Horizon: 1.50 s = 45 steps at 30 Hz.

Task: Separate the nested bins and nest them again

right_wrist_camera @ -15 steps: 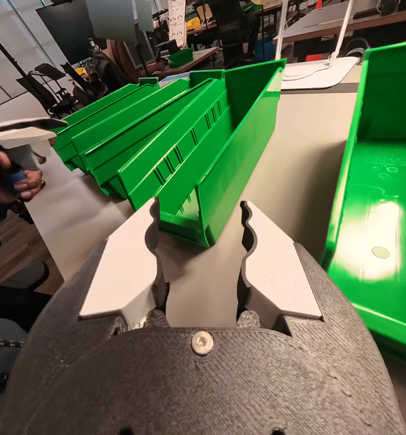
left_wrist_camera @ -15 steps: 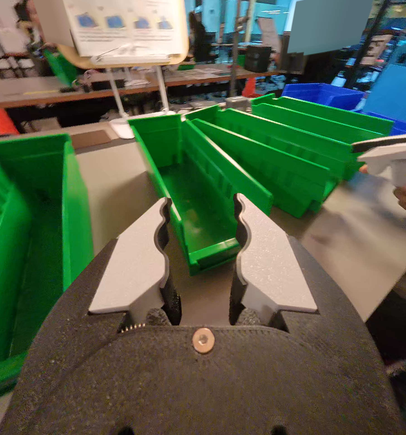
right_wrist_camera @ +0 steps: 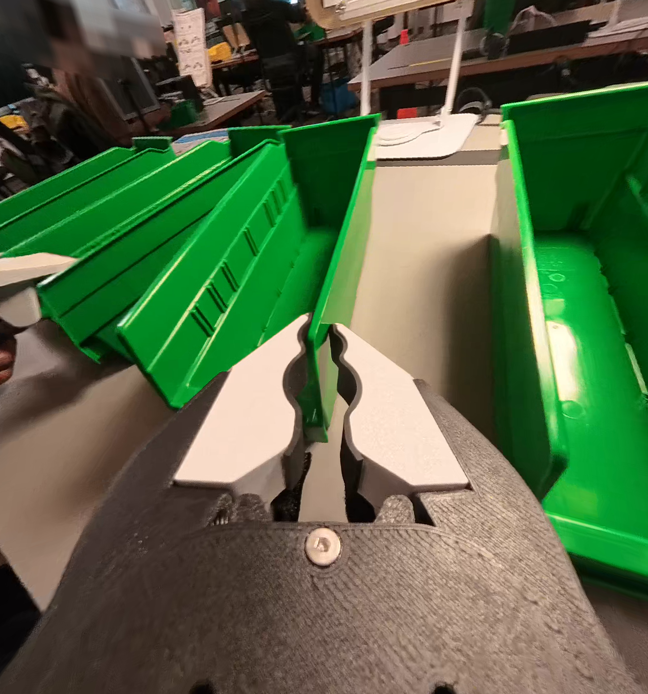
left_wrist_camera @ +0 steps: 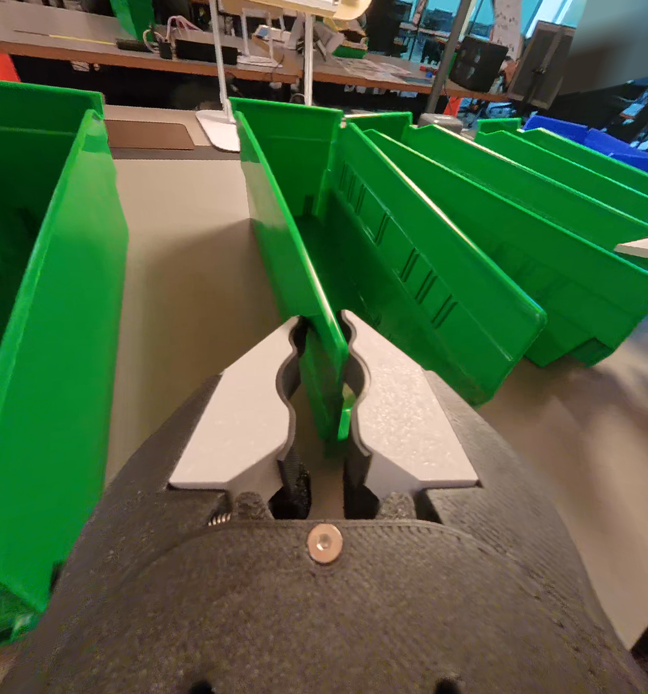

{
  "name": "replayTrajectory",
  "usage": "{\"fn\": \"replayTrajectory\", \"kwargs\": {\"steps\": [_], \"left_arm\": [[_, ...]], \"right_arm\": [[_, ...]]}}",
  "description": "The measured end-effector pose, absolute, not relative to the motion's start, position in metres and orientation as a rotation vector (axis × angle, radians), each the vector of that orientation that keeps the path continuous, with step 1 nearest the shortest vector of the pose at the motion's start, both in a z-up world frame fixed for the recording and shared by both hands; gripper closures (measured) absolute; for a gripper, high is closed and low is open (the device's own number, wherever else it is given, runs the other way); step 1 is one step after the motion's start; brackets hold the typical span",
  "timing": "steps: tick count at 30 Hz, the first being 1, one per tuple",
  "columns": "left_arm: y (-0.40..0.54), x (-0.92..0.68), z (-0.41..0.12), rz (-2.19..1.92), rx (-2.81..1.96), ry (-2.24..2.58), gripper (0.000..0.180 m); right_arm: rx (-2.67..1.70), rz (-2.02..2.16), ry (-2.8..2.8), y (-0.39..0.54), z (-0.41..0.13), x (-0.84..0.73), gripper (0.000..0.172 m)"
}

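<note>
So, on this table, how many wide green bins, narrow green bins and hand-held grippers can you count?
wide green bins: 1
narrow green bins: at least 3; the far ones overlap too much to separate
hand-held grippers: 2, the left gripper and the right gripper
Total: at least 6

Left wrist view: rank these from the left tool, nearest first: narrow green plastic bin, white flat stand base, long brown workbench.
1. narrow green plastic bin: its left wall sits between the left tool's fingers.
2. white flat stand base: on the table, past the bin's far end.
3. long brown workbench: background, top of view.
</note>
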<state>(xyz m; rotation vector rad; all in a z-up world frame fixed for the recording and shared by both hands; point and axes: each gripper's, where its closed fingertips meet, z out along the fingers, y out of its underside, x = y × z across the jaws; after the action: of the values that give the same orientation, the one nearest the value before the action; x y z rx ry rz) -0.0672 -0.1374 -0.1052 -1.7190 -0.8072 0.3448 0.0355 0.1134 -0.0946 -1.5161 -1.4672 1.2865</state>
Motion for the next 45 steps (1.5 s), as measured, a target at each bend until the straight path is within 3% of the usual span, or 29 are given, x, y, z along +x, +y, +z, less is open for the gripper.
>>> {"fn": "replayTrajectory", "kwargs": {"steps": [6,20,22,25,29,39,45], "left_arm": [[-0.143,-0.076,-0.106,0.401,-1.629,-0.92,0.175],[-0.151,-0.065,-0.103,0.495,-1.585,-0.981,0.174],[-0.152,-0.061,-0.098,0.489,-1.573,-0.952,0.159],[-0.157,-0.052,-0.09,0.468,-1.567,-0.901,0.131],[-0.172,-0.04,-0.097,0.466,-1.639,-0.843,0.106],[-0.2,-0.024,-0.091,0.425,-1.584,-0.786,0.101],[-0.201,-0.032,-0.086,0.391,-1.623,-0.718,0.1]], "right_arm": [[-1.597,1.183,-1.334,0.133,-0.097,0.037,0.17],[-1.6,1.144,-1.183,0.128,-0.094,0.037,0.167],[-1.607,1.217,-1.178,0.123,-0.094,0.039,0.163],[-1.59,1.307,-1.167,0.122,-0.09,0.05,0.132],[-1.503,1.378,-1.169,0.126,-0.08,0.075,0.125],[-1.377,1.257,-1.182,0.171,-0.051,0.12,0.12],[-1.376,1.159,-1.265,0.205,-0.035,0.108,0.103]]}}
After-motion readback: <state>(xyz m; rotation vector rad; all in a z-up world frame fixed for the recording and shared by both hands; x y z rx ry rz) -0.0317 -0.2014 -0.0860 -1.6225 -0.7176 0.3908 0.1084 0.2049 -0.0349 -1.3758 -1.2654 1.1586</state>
